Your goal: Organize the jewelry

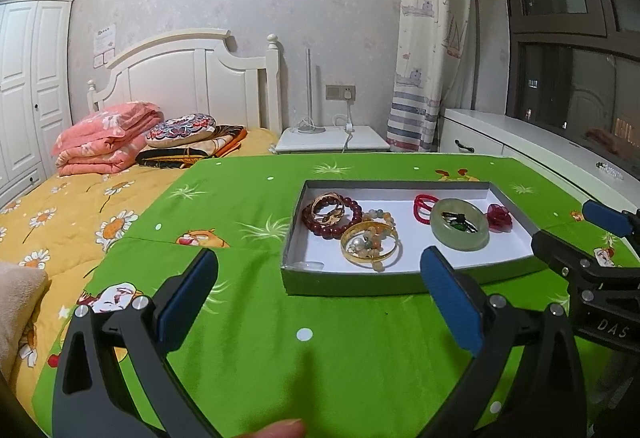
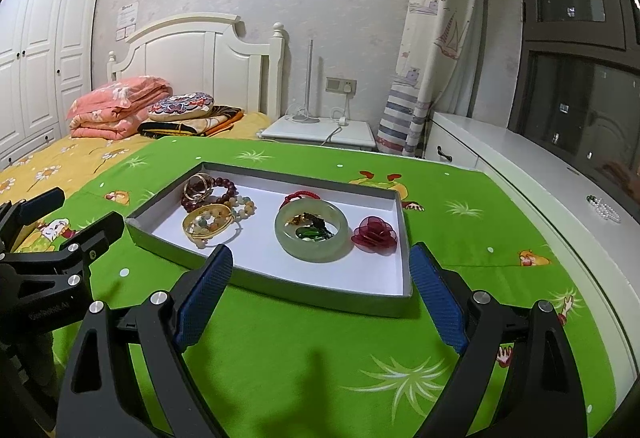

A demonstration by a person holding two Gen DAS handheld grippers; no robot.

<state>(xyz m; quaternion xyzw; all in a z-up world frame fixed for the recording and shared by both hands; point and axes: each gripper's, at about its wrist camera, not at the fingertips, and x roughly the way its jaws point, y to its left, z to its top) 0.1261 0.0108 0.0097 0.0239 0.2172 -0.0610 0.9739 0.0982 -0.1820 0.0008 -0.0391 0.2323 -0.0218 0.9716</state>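
A shallow grey tray (image 1: 344, 284) (image 2: 320, 296) with a white floor lies on the green cloth. In it lie a dark red bead bracelet (image 1: 346, 228) (image 2: 230, 190), a gold bangle (image 1: 370, 258) (image 2: 192, 228) with pale beads, a pale green jade bangle (image 1: 460, 236) (image 2: 288, 238) around small dark pieces, a red cord (image 1: 420, 208) (image 2: 300, 196) and a red flower (image 1: 498, 218) (image 2: 374, 232). My left gripper (image 1: 320, 270) is open and empty, just in front of the tray. My right gripper (image 2: 322, 266) is open and empty at the tray's near edge.
The green cloth (image 1: 320, 358) (image 2: 320, 358) covers a surface beside a bed with a yellow quilt (image 1: 60, 222). A white nightstand (image 1: 332, 140) and a white cabinet (image 2: 560, 190) stand beyond. A bead string (image 2: 604, 208) lies on the cabinet.
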